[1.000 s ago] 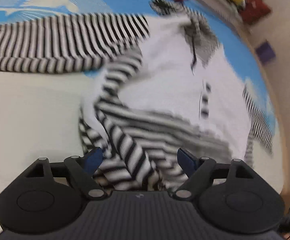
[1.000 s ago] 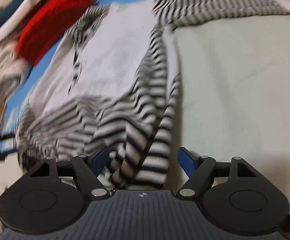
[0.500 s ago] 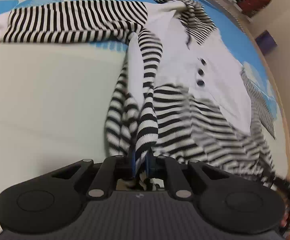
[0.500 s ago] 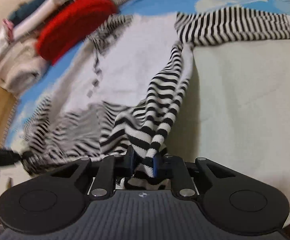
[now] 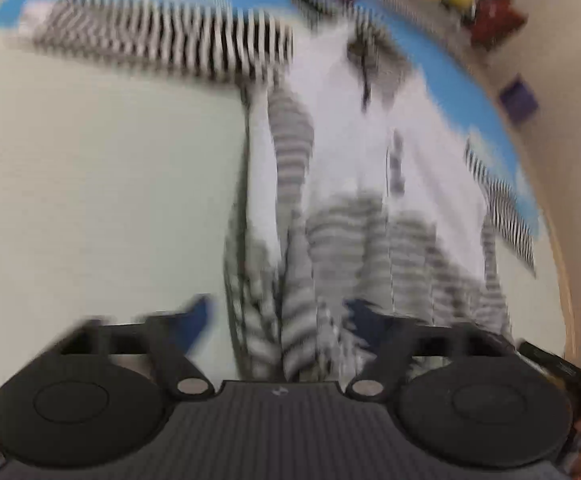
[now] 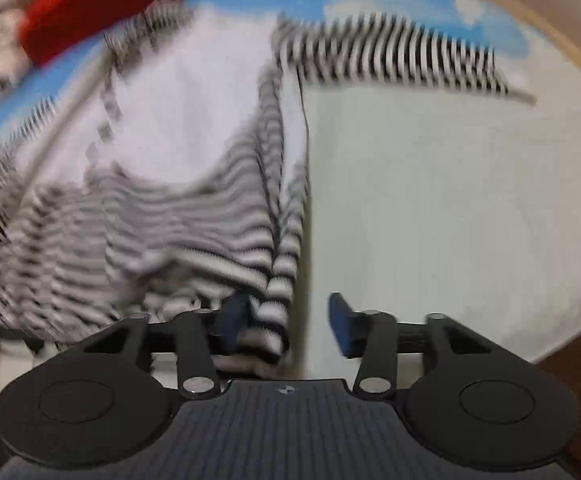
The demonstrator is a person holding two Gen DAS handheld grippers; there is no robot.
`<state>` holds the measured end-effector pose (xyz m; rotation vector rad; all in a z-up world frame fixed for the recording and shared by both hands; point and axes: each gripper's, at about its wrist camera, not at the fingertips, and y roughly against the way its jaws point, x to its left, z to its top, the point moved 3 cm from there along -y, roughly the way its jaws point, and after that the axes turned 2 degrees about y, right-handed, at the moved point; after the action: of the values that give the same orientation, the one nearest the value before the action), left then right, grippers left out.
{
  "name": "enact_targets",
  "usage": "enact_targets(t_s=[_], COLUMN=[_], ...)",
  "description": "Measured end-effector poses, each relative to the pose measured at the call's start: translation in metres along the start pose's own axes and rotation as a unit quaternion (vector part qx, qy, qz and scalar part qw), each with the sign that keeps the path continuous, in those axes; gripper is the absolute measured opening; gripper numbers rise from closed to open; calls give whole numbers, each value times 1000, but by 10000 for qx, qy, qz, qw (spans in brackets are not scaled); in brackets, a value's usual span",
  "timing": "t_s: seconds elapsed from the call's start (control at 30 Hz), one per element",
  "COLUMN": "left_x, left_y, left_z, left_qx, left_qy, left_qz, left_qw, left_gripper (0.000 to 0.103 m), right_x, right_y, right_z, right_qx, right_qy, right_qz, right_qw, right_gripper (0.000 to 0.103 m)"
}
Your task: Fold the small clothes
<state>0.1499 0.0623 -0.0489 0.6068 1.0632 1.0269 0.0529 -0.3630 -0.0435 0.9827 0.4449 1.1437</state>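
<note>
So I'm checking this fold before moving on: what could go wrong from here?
Both tongs, left and right, are open, so the bunched striped hem of the black-and-white striped baby garment may slump unevenly. Its long striped sleeve lies spread sideways and could spoil a neat fold.

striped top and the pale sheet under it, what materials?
Striped top: looks like soft knit, probably cotton jersey, matte; it bunches into limp folds. Pale sheet: seems a woven matte cloth, lying flat with faint creases. Blur hides the weave on both.
</note>
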Motion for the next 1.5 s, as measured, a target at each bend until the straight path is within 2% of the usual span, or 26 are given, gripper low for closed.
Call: enact_targets(t_s=[0.03, 0.1, 0.2, 0.27, 0.3, 0.33, 0.37, 0.47, 0.57, 0.6, 0.67, 0.7, 0.73, 0.8, 0.9, 0.97, 1.1, 1.17, 1.23, 1.27, 1.3, 1.33, 1.37, 1.4, 1.43, 1.5], left_x=[0, 2, 4, -9, -15, -22, -28, -36, -23, -18, -3, 5, 15, 32, 59, 74, 99, 108, 108, 106, 104, 102, 102, 106, 114, 135], left_y=[2, -9, -41, -61, -66, -70, -67, -56, -55, -53, -41, -34, -26, -20, -36, -55, -102, -122, -129, -130, -131, -133, -135, -136, -134, -122], left_z=[6, 16, 12, 2, -5, -10, -17, -28, -22, -12, 11, 24, 40, 74, 126, 151, 185, 199, 211, 219, 224, 230, 235, 237, 236, 235], left_qx=[-151, -131, 201, 527, 674, 719, 583, 484, 573, 528, 195, -19, -339, -631, -779, -751, -688, -590, -936, -1106, -1230, -1296, -1236, -1195, -1236, -1372], left_qy=[-37, -99, -56, -407, -614, -818, -1072, -1467, -1149, -1001, -573, -337, -52, 452, 1170, 1489, 2285, 2661, 2749, 2703, 2628, 2493, 2386, 2443, 2565, 2852], left_qz=[96, 203, 468, 704, 716, 778, 938, 1019, 849, 814, 914, 1037, 1129, 1211, 1228, 1139, 425, 310, 315, 426, 567, 728, 988, 1202, 1345, 1613], left_qw=[9998, 9997, 9987, 9953, 9933, 9910, 9881, 9827, 9881, 9902, 9940, 9940, 9930, 9896, 9824, 9794, 9702, 9616, 9564, 9555, 9553, 9570, 9581, 9548, 9491, 9348], left_gripper=[97, 97, 95, 69, 35, 25, 25, 23, 33, 44, 77, 96, 100, 100, 100, 100, 100, 101, 102, 96, 63, 10, 7, 6, 6, 6], right_x=[-3, -12, -8, -3, -1, 1, 3, -3, -27, -33, -39, -40, -42, -46, -54, -63, -82, -98, -112, -116, -119, -121, -122, -121, -122, -126], right_y=[7, 12, -12, -40, -53, -65, -74, -67, -63, -68, -69, -64, -58, -47, -64, -88, -138, -159, -171, -173, -176, -179, -181, -184, -187, -185], right_z=[5, 19, 42, 53, 55, 54, 51, 51, 49, 45, 43, 48, 54, 72, 110, 131, 161, 169, 175, 179, 185, 189, 193, 197, 198, 199], right_qx=[-212, -440, -231, 48, 233, 418, 583, 471, 503, 637, 685, 569, 352, -175, -484, -545, -645, -707, -917, -1095, -1192, -1226, -1290, -1256, -1219, -1361], right_qy=[-164, -495, -607, -369, -182, 91, 357, 676, 675, 652, 285, 159, -11, -526, -1340, -1847, -2660, -3084, -3370, -3415, -3415, -3364, -3225, -2974, -2819, -2789], right_qz=[209, 592, 566, 111, -86, -178, -187, -309, -733, -647, -502, -447, -352, -114, 188, 125, 30, -26, 28, 83, 94, 58, -100, -414, -801, -1153], right_qw=[9994, 9960, 9963, 9992, 9995, 9989, 9975, 9961, 9938, 9937, 9960, 9973, 9988, 9984, 9896, 9812, 9618, 9486, 9370, 9334, 9323, 9337, 9377, 9456, 9483, 9436], right_gripper=[67, 68, 68, 66, 54, 16, 2, 3, 1, 2, 15, 33, 54, 72, 73, 73, 73, 73, 77, 77, 76, 55, 26, 5, 4, 4])
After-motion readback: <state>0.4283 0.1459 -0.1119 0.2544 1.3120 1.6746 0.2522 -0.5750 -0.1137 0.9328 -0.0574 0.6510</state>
